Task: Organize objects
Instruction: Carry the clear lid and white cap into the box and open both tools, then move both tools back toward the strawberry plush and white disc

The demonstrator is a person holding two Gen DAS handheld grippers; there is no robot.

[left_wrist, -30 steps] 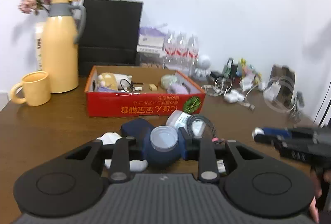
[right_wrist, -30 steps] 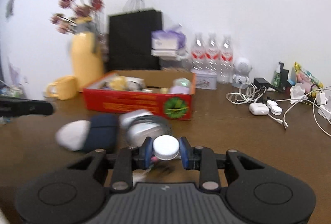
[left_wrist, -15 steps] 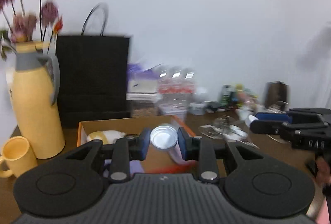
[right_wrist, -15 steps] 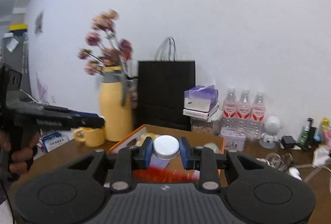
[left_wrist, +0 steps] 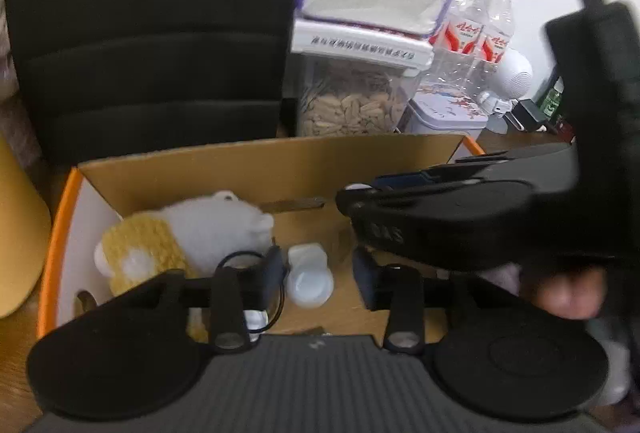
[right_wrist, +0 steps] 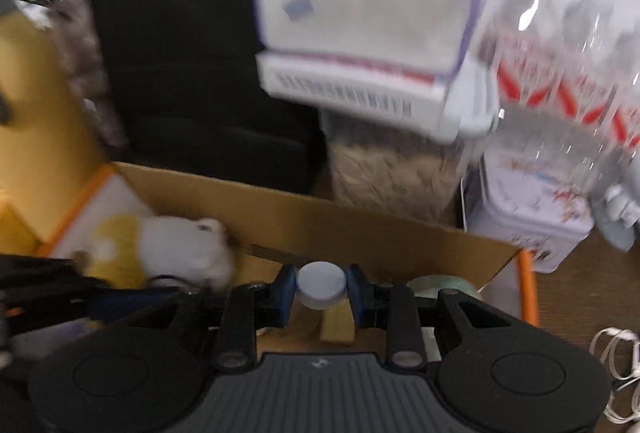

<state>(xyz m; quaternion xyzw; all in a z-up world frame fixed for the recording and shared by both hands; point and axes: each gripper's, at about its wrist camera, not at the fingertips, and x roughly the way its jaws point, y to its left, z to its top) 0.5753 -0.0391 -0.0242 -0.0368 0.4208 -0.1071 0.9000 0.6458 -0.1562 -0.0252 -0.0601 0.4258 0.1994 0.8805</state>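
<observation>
Both grippers now over box (left_wrist: 256,161) — left jar (left_wrist: 310,279) released | plush (left_wrist: 208,233) inside

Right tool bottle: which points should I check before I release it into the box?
1. Right tool shut on bottle: ok.
2. Bottle over the box, inside its walls: ok.
3. Left tool open, jar lying loose in the box: ok.
4. Free spot under the bottle: cannot tell, hidden and blurred.
5. Gap between the two tools: cannot tell.
</observation>
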